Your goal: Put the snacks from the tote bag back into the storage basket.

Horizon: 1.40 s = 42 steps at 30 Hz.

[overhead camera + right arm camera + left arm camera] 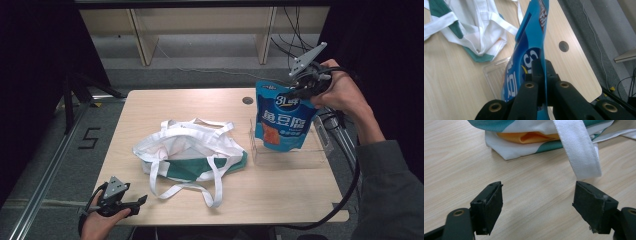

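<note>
Pouch (pixel 281 117) first: it's a glossy blue snack pack with big white lettering and an orange patch low on the front, and it hangs straight down from my right gripper (pixel 300 89), whose jaws are clenched on its top edge. In the right gripper view the thin seal runs right between the jaws, edge-on. Under the hanging pouch sits a clear tray (pixel 320 145), and off to the side of it lies the tote (pixel 190 150), white with green panels, mouth slumped and straps flopped about.

My read: I'm mid-carry, pouch lifted, bag next. The tote isn't held open, so the next move probably needs the left gripper (pixel 131 205). Its jaws are spread wide with nothing between them, and a strap (pixel 580 152) lies just ahead of them.
</note>
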Available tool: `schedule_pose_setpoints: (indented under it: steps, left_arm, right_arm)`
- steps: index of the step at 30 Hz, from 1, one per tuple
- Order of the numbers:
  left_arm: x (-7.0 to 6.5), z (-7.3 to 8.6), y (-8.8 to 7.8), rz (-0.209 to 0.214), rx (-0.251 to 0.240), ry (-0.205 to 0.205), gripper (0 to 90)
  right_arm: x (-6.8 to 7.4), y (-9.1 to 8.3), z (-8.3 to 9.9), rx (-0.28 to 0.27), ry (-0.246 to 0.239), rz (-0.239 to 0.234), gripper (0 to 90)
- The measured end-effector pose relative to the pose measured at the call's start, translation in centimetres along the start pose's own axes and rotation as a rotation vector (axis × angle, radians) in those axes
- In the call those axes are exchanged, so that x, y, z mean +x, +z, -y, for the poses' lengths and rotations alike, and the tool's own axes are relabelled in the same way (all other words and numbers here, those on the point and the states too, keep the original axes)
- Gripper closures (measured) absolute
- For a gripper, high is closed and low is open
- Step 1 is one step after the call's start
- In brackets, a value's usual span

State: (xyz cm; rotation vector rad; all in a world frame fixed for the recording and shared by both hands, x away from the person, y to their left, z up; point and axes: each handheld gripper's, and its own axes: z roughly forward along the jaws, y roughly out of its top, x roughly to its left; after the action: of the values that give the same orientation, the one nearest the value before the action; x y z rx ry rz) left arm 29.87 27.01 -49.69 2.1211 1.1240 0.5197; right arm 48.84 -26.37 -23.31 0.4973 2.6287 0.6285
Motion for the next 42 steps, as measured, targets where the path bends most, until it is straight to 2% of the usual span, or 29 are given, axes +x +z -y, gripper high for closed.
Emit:
schedule_pose_setpoints:
  steps: [1,3,5,7,8,11,13,14,15,17,19,24,26,28,31,32,37,39,42]
  left_arm:
    - [0.0,0.0,0.0,0.0,0.001,0.0,22.8]
    - [-0.1,0.0,0.1,-0.004,-0.003,0.0,22.8]
    - [-0.1,0.0,0.1,-0.002,-0.004,-0.002,22.8]
    - [0.0,0.0,0.1,0.001,-0.005,-0.006,22.8]
    - [-0.1,0.1,0.2,0.002,-0.005,-0.021,22.8]
    - [-0.1,0.0,0.1,-0.006,-0.004,0.002,22.8]
    - [-0.1,0.0,0.1,-0.008,-0.006,-0.005,22.8]
    - [-0.1,0.0,0.1,-0.008,0.002,0.004,22.8]
    - [-0.1,0.0,0.1,-0.008,0.001,0.002,22.8]
    - [0.0,0.0,0.2,-0.007,0.003,0.001,22.8]
    - [0.0,0.0,0.2,-0.005,0.0,0.001,22.8]
    - [-0.1,0.0,0.2,-0.001,0.002,-0.003,22.8]
    - [-0.1,0.0,0.2,-0.005,0.005,-0.003,22.8]
    - [-0.1,0.0,0.2,-0.006,0.008,0.0,22.8]
    - [-0.1,0.0,0.2,-0.007,0.008,0.0,22.8]
    - [-0.1,0.0,0.2,-0.009,0.006,-0.002,22.8]
    - [-0.1,0.0,0.2,-0.012,0.011,0.003,22.8]
    - [-0.4,0.1,0.5,-0.011,-0.027,-0.037,22.8]
    - [-0.3,0.1,0.4,-0.004,-0.014,-0.025,22.8]
  right_arm:
    - [0.0,0.5,0.2,-0.001,-0.016,-0.012,90.0]
    - [0.0,0.8,0.4,0.0,-0.001,-0.024,90.0]
    - [0.0,1.0,0.5,-0.006,-0.011,-0.017,90.0]
    - [0.1,1.2,0.7,-0.004,-0.007,-0.032,90.0]
    - [0.1,1.3,0.7,-0.011,-0.023,-0.031,90.0]
    - [0.2,1.5,1.0,-0.006,-0.01,-0.047,90.0]
    - [0.2,1.6,1.1,-0.009,-0.027,-0.042,90.0]
    - [0.4,1.7,1.2,-0.008,-0.015,-0.051,90.0]
    - [0.3,1.9,1.3,-0.017,-0.03,-0.054,90.0]
    - [0.4,1.9,1.4,-0.011,-0.02,-0.063,90.0]
    - [0.4,2.4,1.7,-0.011,-0.031,-0.079,90.0]
    - [0.4,3.0,2.4,-0.015,-0.013,-0.085,90.0]
    - [0.2,3.3,2.8,-0.036,-0.03,-0.094,90.0]
    - [0.2,3.3,2.9,-0.036,-0.024,-0.104,90.0]
    - [0.3,3.3,3.3,-0.042,-0.01,-0.106,90.0]
    - [0.2,3.3,3.5,-0.049,-0.029,-0.101,90.0]
    - [0.1,3.2,4.4,-0.075,0.011,-0.102,89.6]
    - [0.2,3.2,4.4,-0.081,0.014,-0.101,89.1]
    - [0.3,3.4,4.3,-0.076,0.013,-0.094,85.9]
